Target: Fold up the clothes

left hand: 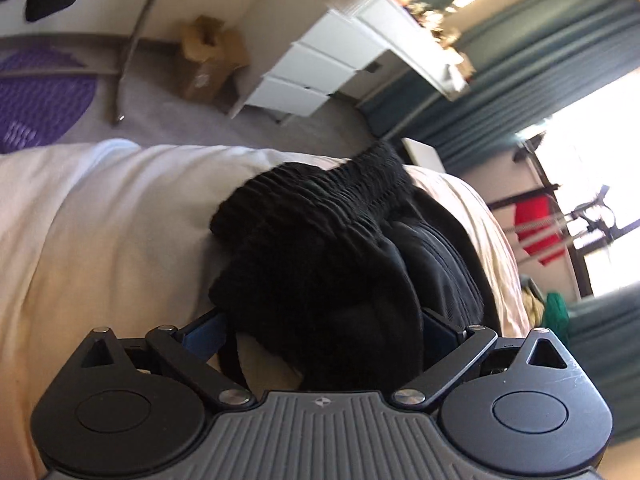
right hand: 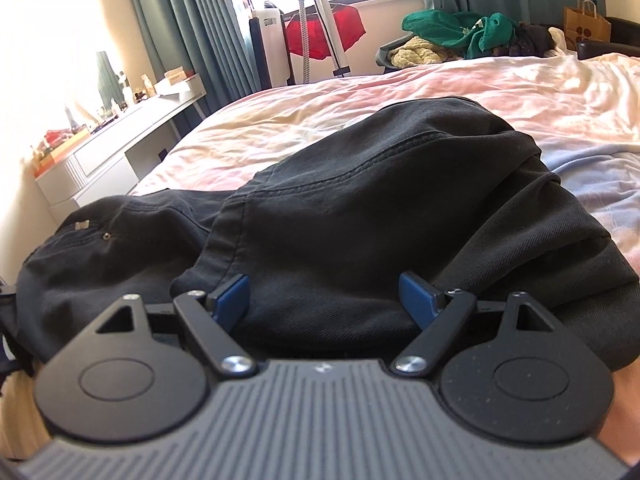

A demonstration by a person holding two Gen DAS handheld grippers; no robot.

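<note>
A black garment with a ribbed elastic waistband (left hand: 320, 208) lies bunched on the pale bedsheet (left hand: 100, 240). My left gripper (left hand: 320, 320) is rolled sideways, its jaws standing wide. The cloth fills the gap and hides the fingertips, and only the blue pads (left hand: 204, 332) peek out. Black denim trousers (right hand: 360, 208) with a rivet and a small label lie spread on the bed (right hand: 440, 92). My right gripper (right hand: 326, 296) sits low over them, open, with the blue pads (right hand: 234, 300) apart and the fabric lying between them unpinched.
A white drawer unit (left hand: 308, 76), a cardboard box (left hand: 208, 60) and a purple rug (left hand: 40, 100) are beside the bed. A cluttered white desk (right hand: 132, 136) stands left. A clothes pile (right hand: 460, 32), a red garment on a stand (right hand: 324, 28) and a paper bag (right hand: 586, 20) lie beyond.
</note>
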